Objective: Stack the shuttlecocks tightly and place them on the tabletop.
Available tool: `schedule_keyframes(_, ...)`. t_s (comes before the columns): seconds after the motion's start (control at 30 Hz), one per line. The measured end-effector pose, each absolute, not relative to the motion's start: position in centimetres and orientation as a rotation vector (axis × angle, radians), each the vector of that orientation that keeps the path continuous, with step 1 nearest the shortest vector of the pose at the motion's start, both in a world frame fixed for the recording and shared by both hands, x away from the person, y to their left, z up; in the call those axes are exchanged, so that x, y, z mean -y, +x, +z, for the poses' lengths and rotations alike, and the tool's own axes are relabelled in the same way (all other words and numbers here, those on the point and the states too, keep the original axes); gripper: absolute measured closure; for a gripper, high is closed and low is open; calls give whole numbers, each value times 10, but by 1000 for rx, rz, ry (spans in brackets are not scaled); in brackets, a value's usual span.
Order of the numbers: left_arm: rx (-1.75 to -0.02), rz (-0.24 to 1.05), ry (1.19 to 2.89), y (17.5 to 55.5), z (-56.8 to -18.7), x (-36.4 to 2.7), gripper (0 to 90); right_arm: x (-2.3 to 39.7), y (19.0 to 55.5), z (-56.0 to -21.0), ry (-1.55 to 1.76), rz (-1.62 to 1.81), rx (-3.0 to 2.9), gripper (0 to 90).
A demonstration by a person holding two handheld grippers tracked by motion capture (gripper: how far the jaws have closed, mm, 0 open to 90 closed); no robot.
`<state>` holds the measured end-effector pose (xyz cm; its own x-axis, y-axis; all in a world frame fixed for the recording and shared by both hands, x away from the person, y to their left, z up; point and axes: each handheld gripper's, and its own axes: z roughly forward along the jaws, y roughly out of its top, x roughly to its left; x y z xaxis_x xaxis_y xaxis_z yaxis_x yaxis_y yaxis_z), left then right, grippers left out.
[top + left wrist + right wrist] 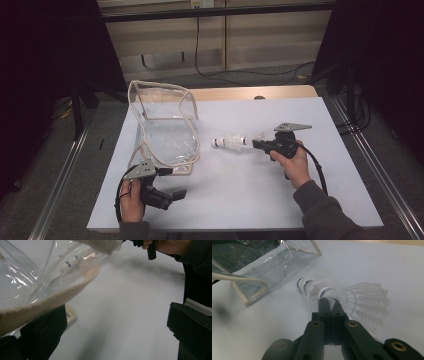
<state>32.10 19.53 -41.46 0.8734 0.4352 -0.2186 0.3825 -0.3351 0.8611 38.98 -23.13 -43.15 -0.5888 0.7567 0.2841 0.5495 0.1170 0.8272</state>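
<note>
White board is covering the table [320, 200] in front of you, with dark floor and a pale wall behind it. You are working a stack of shuttlecocks [352, 300] toward a clear plastic bag [165, 125] with cream edging.

Your right gripper [261, 144] is pinching the feather skirt of the rearmost shuttlecock, its jaws squeezed together on the thin feathers, as the right gripper view shows. The shuttlecocks are lying nested on their side on the board, cork ends pointing at the bag, just beside its open side but not yet inside.

Your left gripper [167, 171] is sitting at the bag's near corner. In the left gripper view its jaws are standing wide apart, with the cream rim [75, 290] draped over one of them; it is propping the mouth rather than clamping it.

Here is where you are risking trouble, as I judge it. The stack is only nested, so a quick push could be separating the front shuttlecocks from the one you are gripping. The feathers are fragile and may be bending under a hard pinch. The bag is floppy; if the rim is slipping off the left jaw, the mouth is collapsing and the corks will be butting against plastic instead of entering.
</note>
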Motion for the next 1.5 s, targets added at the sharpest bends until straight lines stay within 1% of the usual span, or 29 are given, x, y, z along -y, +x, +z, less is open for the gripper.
schedule_keyframes(1.5,-603,61,1962,321,-415,-195,29,219,398,-439,1287,1438,-2205,894)
